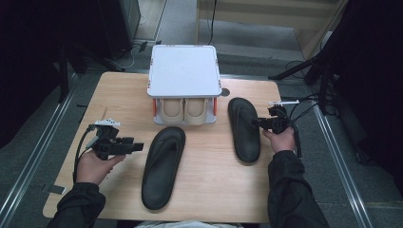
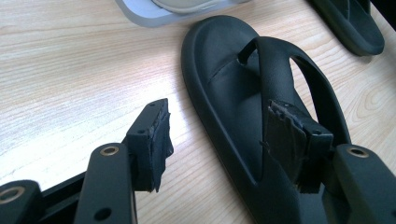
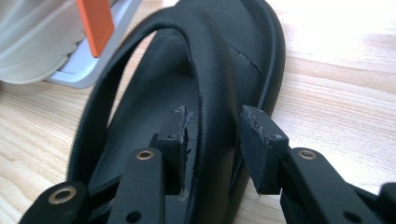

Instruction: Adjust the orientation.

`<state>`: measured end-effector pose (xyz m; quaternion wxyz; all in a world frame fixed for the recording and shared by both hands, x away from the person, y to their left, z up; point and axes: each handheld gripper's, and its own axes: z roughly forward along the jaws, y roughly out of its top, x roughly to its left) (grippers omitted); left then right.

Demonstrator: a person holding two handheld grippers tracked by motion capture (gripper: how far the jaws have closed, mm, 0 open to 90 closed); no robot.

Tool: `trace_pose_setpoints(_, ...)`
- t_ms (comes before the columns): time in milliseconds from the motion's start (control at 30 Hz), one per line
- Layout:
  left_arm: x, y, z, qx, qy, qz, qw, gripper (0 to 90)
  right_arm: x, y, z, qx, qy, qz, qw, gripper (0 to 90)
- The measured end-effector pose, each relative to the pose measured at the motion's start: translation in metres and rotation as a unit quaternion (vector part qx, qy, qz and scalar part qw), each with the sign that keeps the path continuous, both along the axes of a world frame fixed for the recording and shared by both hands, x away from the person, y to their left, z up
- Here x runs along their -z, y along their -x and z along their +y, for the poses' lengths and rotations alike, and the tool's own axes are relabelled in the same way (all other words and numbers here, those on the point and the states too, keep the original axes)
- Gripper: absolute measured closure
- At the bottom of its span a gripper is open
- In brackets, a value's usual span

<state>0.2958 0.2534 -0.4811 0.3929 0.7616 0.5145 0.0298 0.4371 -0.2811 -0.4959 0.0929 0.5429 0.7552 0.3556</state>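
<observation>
Your tabletop point(image 1: 119, 95) is light wood, and at its far middle stands a white two-level rack point(image 1: 184, 71) with a pair of beige shoes point(image 1: 183, 109) tucked under its top. Two black sandals lie on the wood. The left sandal point(image 1: 163, 166) lies near the middle, just right of your left gripper point(image 1: 135, 147); the right sandal point(image 1: 244, 128) lies to the right of the rack, beside your right hand point(image 1: 280, 139). Your left gripper hovers with its jaws wide apart and empty, one pad point(image 2: 285, 140) over that sandal's strap. Your right gripper point(image 3: 212, 144) straddles the right sandal's strap point(image 3: 212, 93), its jaws partly open, one pad at the strap, the other clear of it.
</observation>
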Motion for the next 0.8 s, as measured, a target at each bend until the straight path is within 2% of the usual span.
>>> trace_pose_setpoints(100,0.0003,0.0011,0.0013,-0.002,0.001,-0.001,1.0,40.9,0.0042,-0.0029,0.0013,0.0,0.006,0.008,1.0,63.9)
trace_pose_setpoints(367,0.0009,0.0014,0.0014,-0.005,0.001,0.0,1.0,40.0,0.0076,-0.0052,0.0071,-0.003,0.017,0.008,0.9998,68.9)
trace_pose_setpoints(467,0.0008,0.0016,0.0011,-0.004,0.001,0.001,1.0,39.8,0.0067,-0.006,0.0049,0.006,0.008,0.015,0.9998,70.9)
trace_pose_setpoints(800,0.0002,0.0018,0.0024,-0.007,0.002,-0.003,1.0,39.8,0.0005,-0.0052,0.0053,0.011,0.004,0.019,0.9998,72.2)
